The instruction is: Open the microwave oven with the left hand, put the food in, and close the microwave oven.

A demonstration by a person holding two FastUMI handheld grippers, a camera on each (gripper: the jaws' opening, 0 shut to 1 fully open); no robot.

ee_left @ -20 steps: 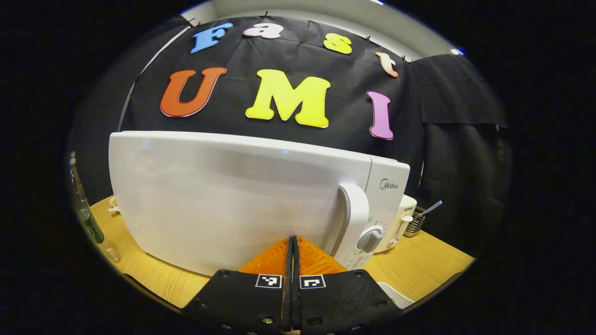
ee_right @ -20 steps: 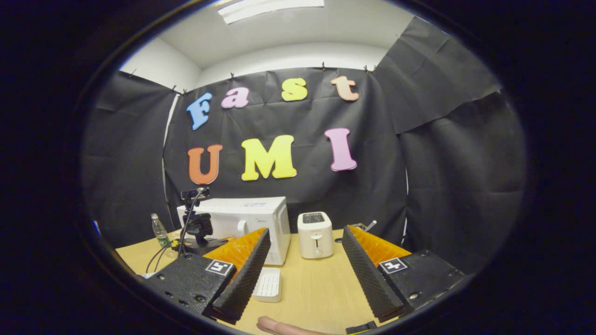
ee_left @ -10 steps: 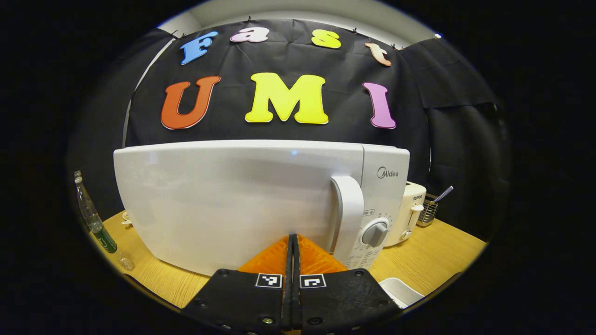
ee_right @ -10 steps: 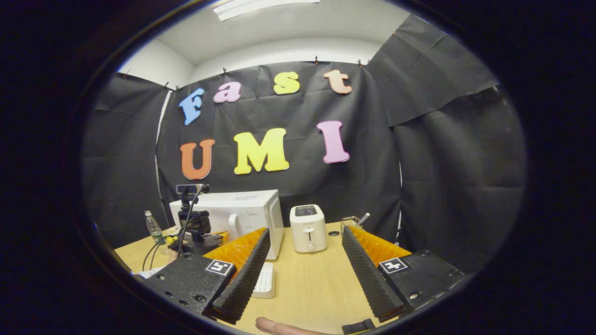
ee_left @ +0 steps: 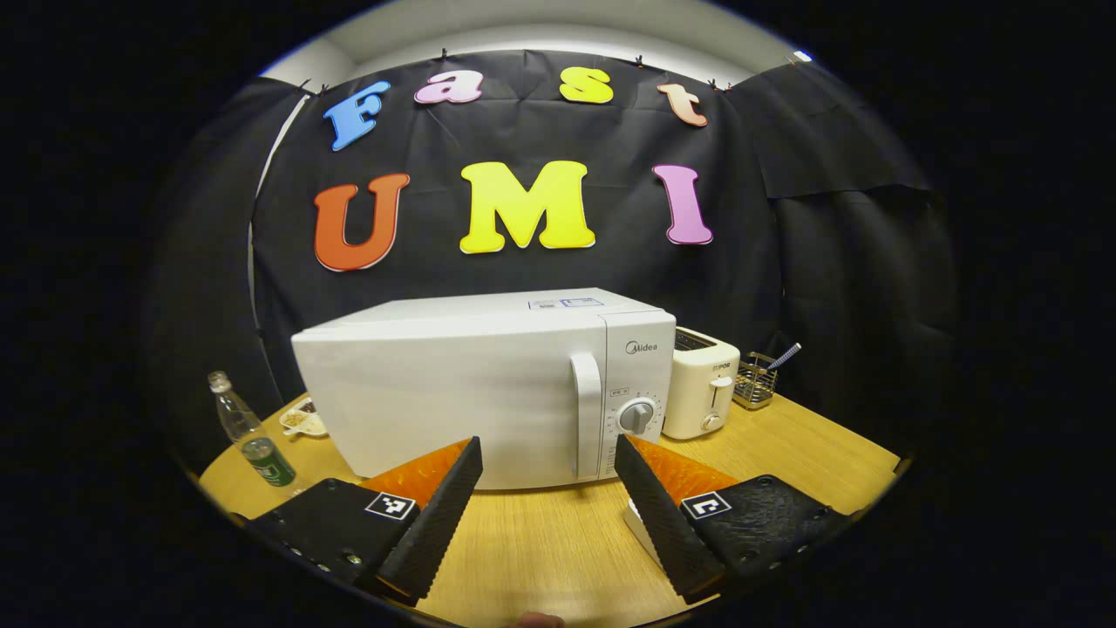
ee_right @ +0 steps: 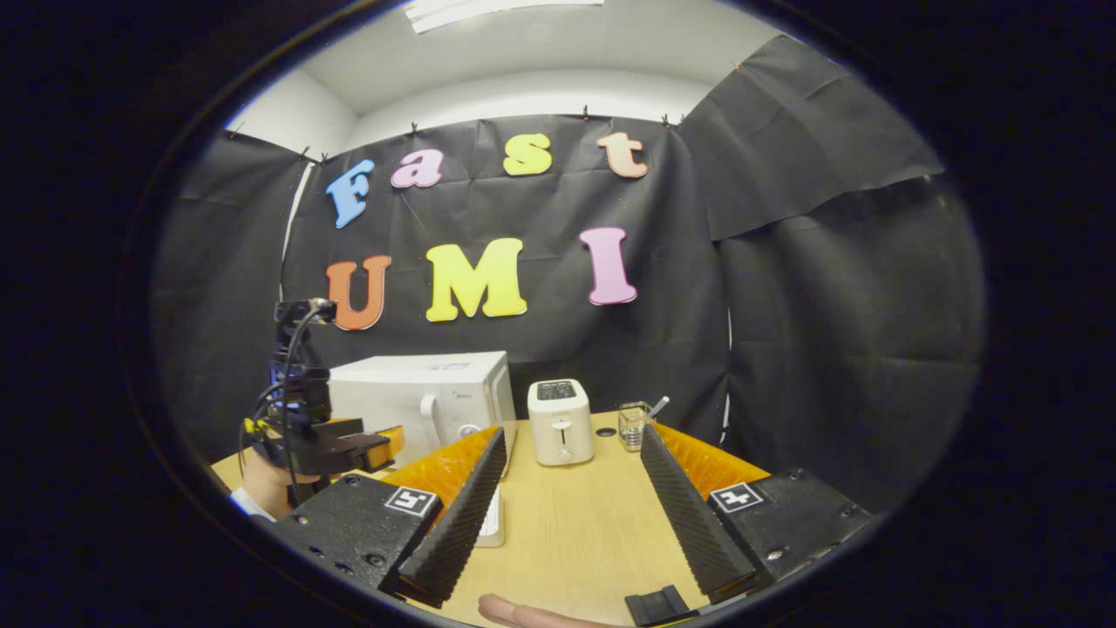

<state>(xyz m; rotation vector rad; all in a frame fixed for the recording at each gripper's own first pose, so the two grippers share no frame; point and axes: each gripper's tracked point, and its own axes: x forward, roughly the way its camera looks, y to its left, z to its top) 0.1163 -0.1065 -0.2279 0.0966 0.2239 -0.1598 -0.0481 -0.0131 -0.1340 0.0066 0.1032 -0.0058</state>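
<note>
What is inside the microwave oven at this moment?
Cannot tell: the microwave oven has its door closed, and the door is opaque white, so the inside is hidden.

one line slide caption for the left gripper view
Open left gripper faces the closed white microwave on a wooden table, toaster at its right.

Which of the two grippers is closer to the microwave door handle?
Left. The left gripper sits just before the microwave's door handle; the right gripper is farther back, toward the toaster.
</note>
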